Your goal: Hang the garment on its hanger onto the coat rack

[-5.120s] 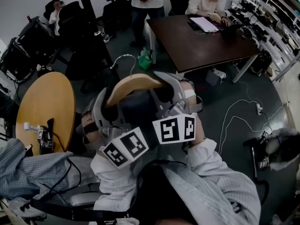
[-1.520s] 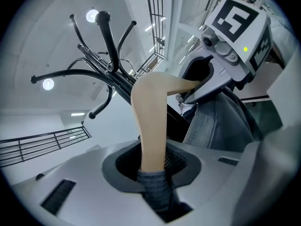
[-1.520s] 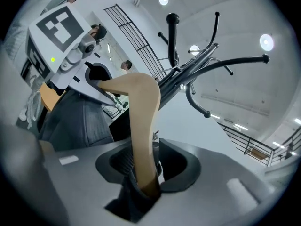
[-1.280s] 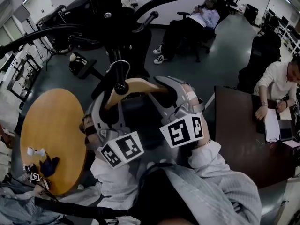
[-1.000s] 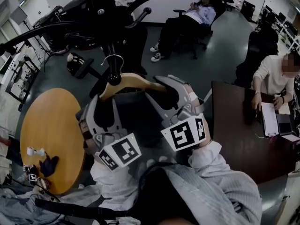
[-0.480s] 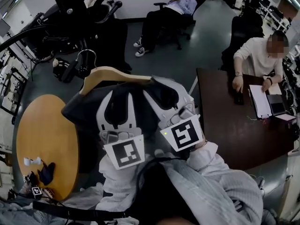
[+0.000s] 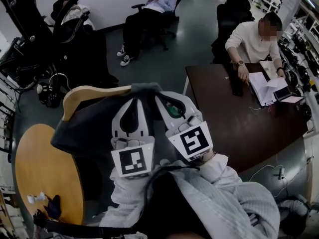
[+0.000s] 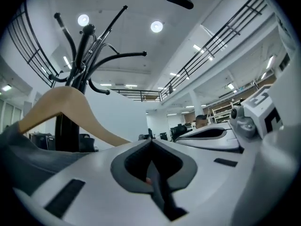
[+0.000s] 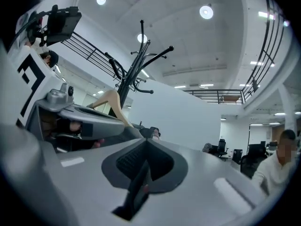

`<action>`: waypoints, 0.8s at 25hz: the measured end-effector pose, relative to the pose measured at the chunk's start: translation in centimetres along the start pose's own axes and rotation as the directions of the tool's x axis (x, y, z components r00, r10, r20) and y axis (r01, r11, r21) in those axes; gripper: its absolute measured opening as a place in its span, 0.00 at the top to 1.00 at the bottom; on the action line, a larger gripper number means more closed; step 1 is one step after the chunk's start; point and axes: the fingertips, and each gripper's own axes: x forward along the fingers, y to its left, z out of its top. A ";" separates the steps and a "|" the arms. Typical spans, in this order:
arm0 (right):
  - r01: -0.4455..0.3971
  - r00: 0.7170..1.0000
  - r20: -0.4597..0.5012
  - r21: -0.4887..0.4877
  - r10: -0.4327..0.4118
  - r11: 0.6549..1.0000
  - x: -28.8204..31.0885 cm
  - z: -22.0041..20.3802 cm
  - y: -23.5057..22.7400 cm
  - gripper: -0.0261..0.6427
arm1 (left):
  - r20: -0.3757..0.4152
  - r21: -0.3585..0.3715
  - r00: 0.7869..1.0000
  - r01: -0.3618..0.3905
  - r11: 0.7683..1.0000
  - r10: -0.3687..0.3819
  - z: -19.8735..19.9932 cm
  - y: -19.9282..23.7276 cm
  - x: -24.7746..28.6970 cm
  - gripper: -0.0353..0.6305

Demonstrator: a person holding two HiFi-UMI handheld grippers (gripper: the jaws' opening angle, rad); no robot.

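Observation:
A wooden hanger [image 7: 94,91] carries a dark garment [image 7: 82,131] at the left of the head view. Its metal hook [image 7: 59,79] sits by a low arm of the black coat rack [image 7: 25,21]; I cannot tell whether it rests there. My left gripper [image 7: 134,94] and right gripper [image 7: 160,95] stand side by side just right of the hanger. Their jaws are closing down to shut, with nothing between them. In the left gripper view the jaws [image 8: 151,142] meet, with the hanger [image 8: 70,107] and rack [image 8: 80,65] to the left. The right gripper [image 9: 145,142] also meets on nothing.
A round wooden table [image 7: 40,178] lies low on the left. A dark brown desk [image 7: 234,113] stands to the right, with a seated person [image 7: 251,39] and papers on it. Another person [image 7: 149,9] reclines in a chair at the back. Grey floor lies between.
Both grippers have come off the hanger and garment and closed. The hanger now sits further left by the rack, apart from the jaws. The head view has swung right.

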 end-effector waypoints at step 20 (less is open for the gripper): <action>0.043 0.998 -0.043 0.070 -0.041 0.997 0.9 -1.7 -2.2 0.96 | -0.034 -0.035 0.995 0.089 0.995 -0.090 -1.6 -1.6 3.6 0.94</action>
